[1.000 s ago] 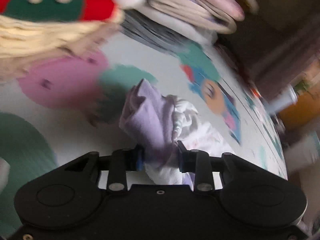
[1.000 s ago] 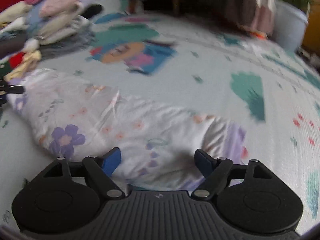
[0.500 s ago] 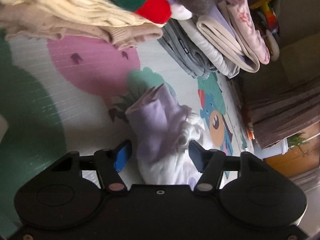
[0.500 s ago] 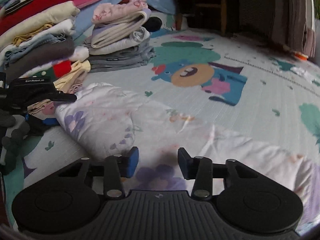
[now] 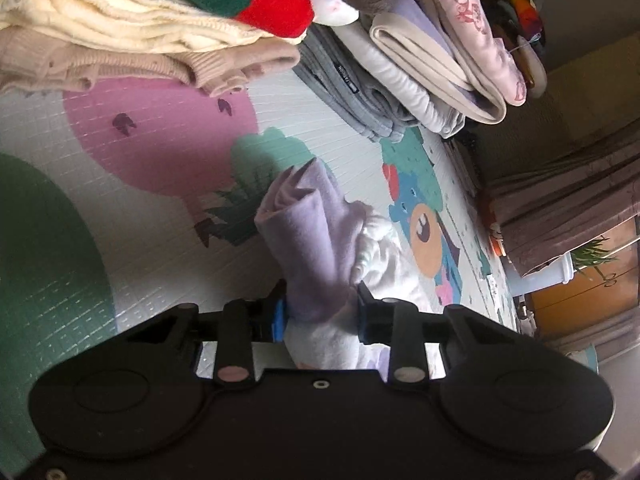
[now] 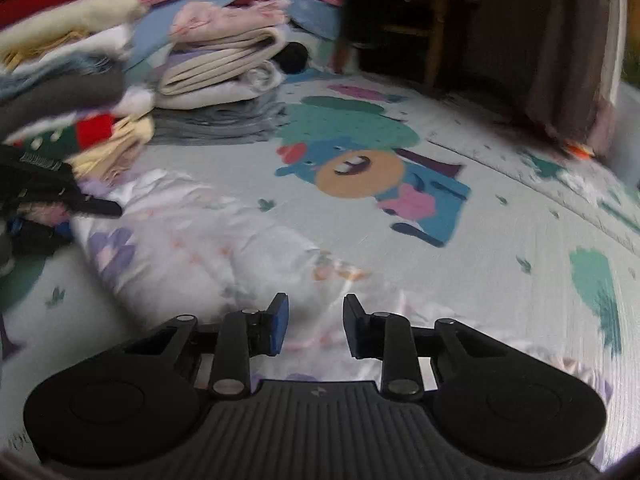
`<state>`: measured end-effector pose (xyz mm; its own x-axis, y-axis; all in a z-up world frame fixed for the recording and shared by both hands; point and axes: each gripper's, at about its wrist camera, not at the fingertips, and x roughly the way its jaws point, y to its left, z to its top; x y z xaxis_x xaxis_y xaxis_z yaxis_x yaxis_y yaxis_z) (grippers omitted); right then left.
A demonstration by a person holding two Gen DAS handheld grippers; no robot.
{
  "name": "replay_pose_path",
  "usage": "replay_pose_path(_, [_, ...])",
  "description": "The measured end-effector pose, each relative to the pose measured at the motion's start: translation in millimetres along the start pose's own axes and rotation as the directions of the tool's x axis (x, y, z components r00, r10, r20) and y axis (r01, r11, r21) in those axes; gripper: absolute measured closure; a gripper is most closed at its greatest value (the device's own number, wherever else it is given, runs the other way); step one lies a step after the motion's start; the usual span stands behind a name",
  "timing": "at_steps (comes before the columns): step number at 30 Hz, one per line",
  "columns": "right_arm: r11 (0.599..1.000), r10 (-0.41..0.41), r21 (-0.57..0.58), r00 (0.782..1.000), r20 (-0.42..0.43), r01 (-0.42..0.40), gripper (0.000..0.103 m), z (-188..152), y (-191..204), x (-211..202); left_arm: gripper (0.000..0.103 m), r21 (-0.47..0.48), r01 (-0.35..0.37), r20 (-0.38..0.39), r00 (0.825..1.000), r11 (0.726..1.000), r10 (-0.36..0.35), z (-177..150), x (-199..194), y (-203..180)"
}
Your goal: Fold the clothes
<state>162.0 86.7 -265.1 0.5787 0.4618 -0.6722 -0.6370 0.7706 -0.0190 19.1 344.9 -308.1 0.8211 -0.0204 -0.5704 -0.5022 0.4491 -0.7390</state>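
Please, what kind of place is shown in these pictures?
Most likely a room in a home, with the work done on the floor. A children's play mat with cartoon animals covers it, stacks of folded clothes stand along its edge, and a wooden chair stands behind.

Black hand-held gripper point(image 5: 322, 312), blue pads point(image 5: 279, 318)

Lilac-and-white floral garment point(image 5: 316, 248); pale cartoon-print mat point(image 6: 480, 240); blue-padded black tools.
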Motion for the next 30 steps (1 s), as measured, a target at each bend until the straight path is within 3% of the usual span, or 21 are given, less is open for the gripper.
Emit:
replay_pose_path(2, [0.999,0.043,-0.009,0.994,-0.102,-0.044,0.070,-8,1,20,0.075,0.032,0.012,0.013,1.000,0.999,-0.013,0,-6,-9])
replay_pose_path(4, [0.998,0.042,-0.040,0.996,-0.072,-0.045,0.070,-11,2,21,0.076,0.104,0.017,0.038,0.999,0.994,-0.021,-2,-16,-29])
replay_pose_path(6, [0.996,0.078,0.038,0.994,-0.076,-0.075,0.070,-8,-9,20,0.076,0.200,0.034,0.060,0.997,0.979,-0.047,-6,-26,-54])
replay_pose_path(8, [0.974,0.142,0.188,0.988,-0.054,-0.129,0.070,-10,-29,17,0.076,0.268,0.051,0.077,0.994,0.962,-0.074,-11,-35,-79])
replay_pose_path(11, [0.898,0.225,0.391,0.974,-0.013,-0.202,0.072,-16,-61,11,0.076,0.402,0.052,0.105,0.989,0.914,-0.102,-26,-43,-121])
replay_pose_path(14, [0.772,0.266,0.585,0.962,0.056,-0.248,0.071,-26,-94,0,0.076,0.558,0.023,0.136,0.984,0.830,-0.119,-49,-48,-160])
replay_pose_path(16, [0.693,0.258,0.670,0.960,0.113,-0.265,0.069,-35,-116,-11,0.076,0.667,0.005,0.143,0.981,0.745,-0.135,-70,-47,-185])
replay_pose_path(18, [0.625,0.223,0.735,0.963,0.153,-0.261,0.069,-46,-139,-26,0.076,0.771,-0.024,0.148,0.979,0.637,-0.141,-94,-44,-205])
replay_pose_path(22, [0.530,0.123,0.815,0.972,0.201,-0.235,0.069,-72,-183,-53,0.076,0.904,-0.047,0.127,0.979,0.425,-0.162,-146,-32,-233])
replay_pose_path(28, [0.497,0.009,0.853,0.984,0.178,-0.159,0.069,-96,-229,-76,0.076,0.994,-0.081,0.096,0.973,0.078,-0.211,-240,0,-251])
replay_pose_path(30, [0.508,-0.015,0.850,0.986,0.167,-0.136,0.069,-99,-240,-83,0.076,0.996,-0.085,0.074,0.974,-0.040,-0.216,-272,12,-249])
